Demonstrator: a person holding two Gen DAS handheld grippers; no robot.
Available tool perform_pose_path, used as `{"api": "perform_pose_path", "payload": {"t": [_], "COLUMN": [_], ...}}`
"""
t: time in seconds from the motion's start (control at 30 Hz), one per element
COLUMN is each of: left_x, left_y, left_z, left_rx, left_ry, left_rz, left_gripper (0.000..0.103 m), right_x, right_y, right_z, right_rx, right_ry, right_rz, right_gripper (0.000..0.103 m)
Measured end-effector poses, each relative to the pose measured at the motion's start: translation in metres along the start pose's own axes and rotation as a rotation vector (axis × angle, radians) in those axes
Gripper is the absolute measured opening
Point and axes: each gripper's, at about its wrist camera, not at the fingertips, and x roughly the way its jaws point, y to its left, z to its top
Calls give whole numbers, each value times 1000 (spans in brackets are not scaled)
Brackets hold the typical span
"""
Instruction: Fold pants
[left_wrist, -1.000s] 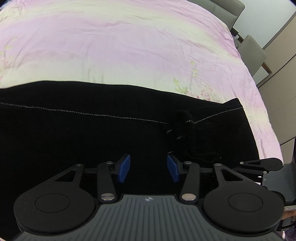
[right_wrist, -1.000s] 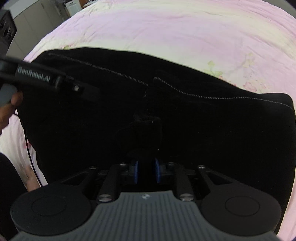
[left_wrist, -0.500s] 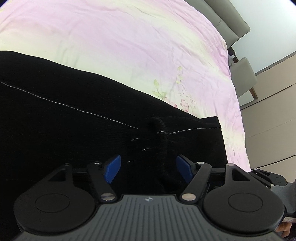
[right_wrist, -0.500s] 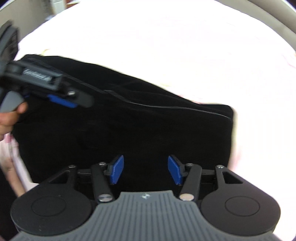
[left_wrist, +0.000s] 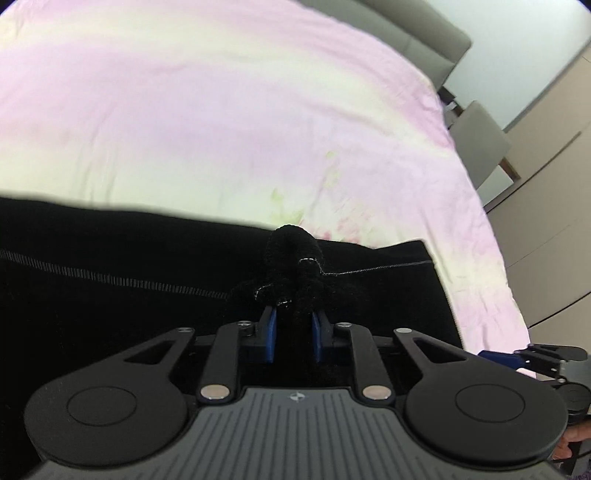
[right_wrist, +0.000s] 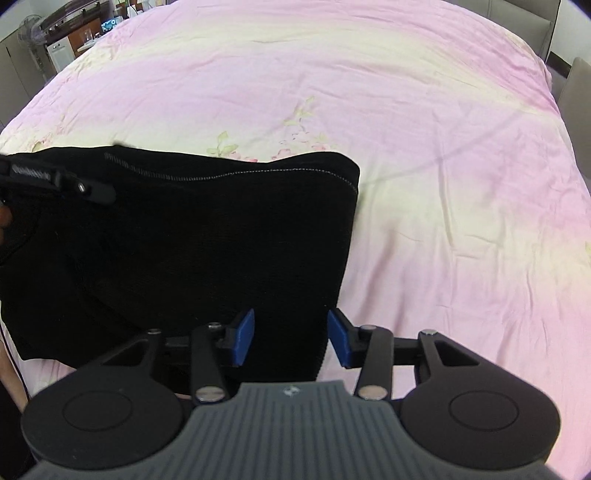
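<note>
Left wrist view: the left gripper is closed on a bunched ridge of the black pants, which lie spread on the pink bedsheet near its front edge. The cloth looks soft, limp and light, likely to sag and slide rather than hold a crease, so a hem or stitched seam seems the safest place to pinch. This gripper points low across the pants toward the far side of the bedsheet. The right gripper hovers with jaws apart and empty over the pants' near right corner, angled downward, one finger past the edge over bare bedsheet.
</note>
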Motion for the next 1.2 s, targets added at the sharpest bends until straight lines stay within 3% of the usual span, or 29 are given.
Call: {"api": "perform_pose_path", "payload": {"t": [0.1,0.2,0.33,0.53,0.7,0.83,1.03,1.13,1.2], "left_x": [-21,-17,13,39,31,4,-20,-3,10], "left_y": [-12,-5,12,32,21,7,-28,-34,-26], "left_z": [13,21,0,-14,-10,-9,-26,-35,-40], "left_rx": [67,83,58,39,94,140,275,334,316], "left_ry": [-42,19,111,119,128,69,46,78,124], "left_rz": [41,88,136,162,167,139,113,201,211], "left_gripper": [20,20,20,23,33,44,45,37,35], "right_x": [-6,-5,15,61,63,35,8,19,28], "right_y": [-7,-7,1,4,-1,-4,5,9,7], "right_z": [-2,-2,-6,-15,-13,-17,-28,-38,-41], "right_rx": [32,84,76,40,59,70,54,28,31], "right_ry": [-8,2,27,88,86,36,6,-1,1], "right_rz": [24,103,127,94,111,123,128,91,89], "right_gripper": [22,17,15,15,15,18,18,18,18]}}
